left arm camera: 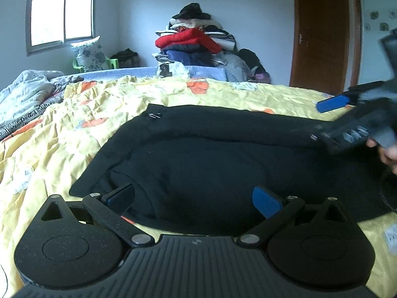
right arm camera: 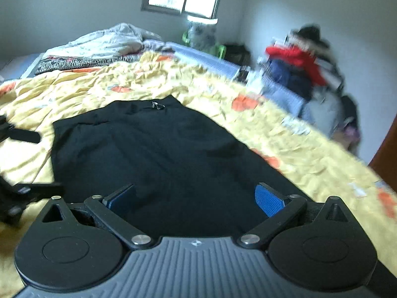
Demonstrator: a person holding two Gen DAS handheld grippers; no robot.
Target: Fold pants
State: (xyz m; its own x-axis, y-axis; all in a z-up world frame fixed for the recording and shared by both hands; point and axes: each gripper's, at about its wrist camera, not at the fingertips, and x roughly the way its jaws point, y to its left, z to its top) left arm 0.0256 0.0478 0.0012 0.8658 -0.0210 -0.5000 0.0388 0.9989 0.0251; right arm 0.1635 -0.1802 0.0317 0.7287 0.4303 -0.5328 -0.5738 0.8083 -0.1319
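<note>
Black pants (left arm camera: 198, 154) lie flat on the yellow bedspread (left arm camera: 62, 134), long axis running past the left hand-held gripper (left arm camera: 193, 198) toward the right hand-held gripper (right arm camera: 196, 198); both released, hovering right over the pants, neither grasping

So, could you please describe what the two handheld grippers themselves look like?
Both look alike. The left gripper and right gripper each have a ribbed grey body with a small white logo, two round black discs, black link arms with silver rivets, and blue pads on the fingers. No cables or sleeves show.
</note>
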